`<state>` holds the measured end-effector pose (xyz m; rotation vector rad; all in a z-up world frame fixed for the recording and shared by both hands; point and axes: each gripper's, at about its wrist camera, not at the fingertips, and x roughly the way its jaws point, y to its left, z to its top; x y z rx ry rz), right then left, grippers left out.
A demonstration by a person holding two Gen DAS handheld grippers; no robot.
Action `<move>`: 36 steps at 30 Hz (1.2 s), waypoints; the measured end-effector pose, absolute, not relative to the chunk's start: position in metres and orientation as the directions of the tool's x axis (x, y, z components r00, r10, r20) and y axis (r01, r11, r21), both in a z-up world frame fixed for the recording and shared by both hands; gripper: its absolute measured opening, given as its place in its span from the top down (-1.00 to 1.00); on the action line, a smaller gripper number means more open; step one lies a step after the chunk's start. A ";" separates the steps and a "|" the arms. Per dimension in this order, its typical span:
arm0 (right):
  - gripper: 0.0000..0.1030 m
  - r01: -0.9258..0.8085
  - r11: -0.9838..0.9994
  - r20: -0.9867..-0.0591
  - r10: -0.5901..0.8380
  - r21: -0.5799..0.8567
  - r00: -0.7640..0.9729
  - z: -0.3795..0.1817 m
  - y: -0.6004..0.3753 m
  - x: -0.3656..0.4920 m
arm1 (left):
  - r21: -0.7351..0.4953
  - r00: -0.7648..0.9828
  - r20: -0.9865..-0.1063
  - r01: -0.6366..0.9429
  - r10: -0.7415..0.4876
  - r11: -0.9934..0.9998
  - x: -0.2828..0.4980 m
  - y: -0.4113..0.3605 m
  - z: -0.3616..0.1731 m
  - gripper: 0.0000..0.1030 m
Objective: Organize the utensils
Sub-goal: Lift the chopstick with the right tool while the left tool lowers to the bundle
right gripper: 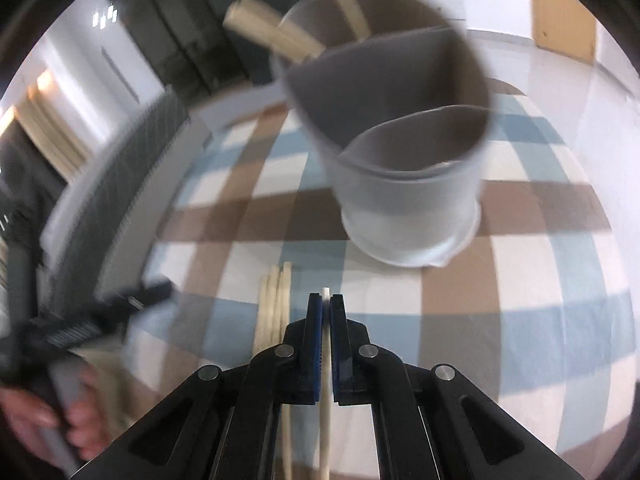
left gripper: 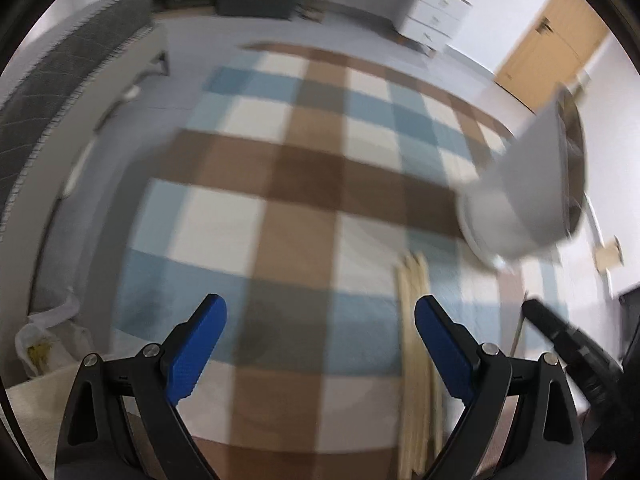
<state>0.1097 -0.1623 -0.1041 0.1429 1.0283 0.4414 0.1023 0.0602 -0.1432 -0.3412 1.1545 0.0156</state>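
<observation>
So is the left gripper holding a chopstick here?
No: the left gripper stands open with only tablecloth between its blue pads, and the chopsticks lie beside it.

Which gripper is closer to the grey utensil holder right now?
Probably right. The right gripper, shut on a chopstick, faces the utensil holder; the left gripper sees it off to its right.

Left hand-held gripper (left gripper: 320, 316) agape, right hand-held gripper (right gripper: 326, 304) clamped.
</observation>
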 end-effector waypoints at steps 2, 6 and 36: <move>0.95 -0.242 0.891 -0.763 0.454 0.385 0.460 -0.097 -0.184 0.101 | -0.244 0.383 -0.908 -0.148 -0.172 0.958 0.098 0.048 -0.148 -0.79; 0.95 -0.206 0.874 -0.721 0.481 0.441 0.499 -0.086 -0.203 0.094 | -0.184 0.351 -0.926 -0.111 -0.135 0.977 0.090 0.028 -0.157 -0.79; 1.00 -0.237 0.837 -0.612 0.527 0.492 0.590 -0.075 -0.214 0.089 | -0.023 0.267 -0.964 -0.101 0.005 0.995 0.090 0.018 -0.183 -0.79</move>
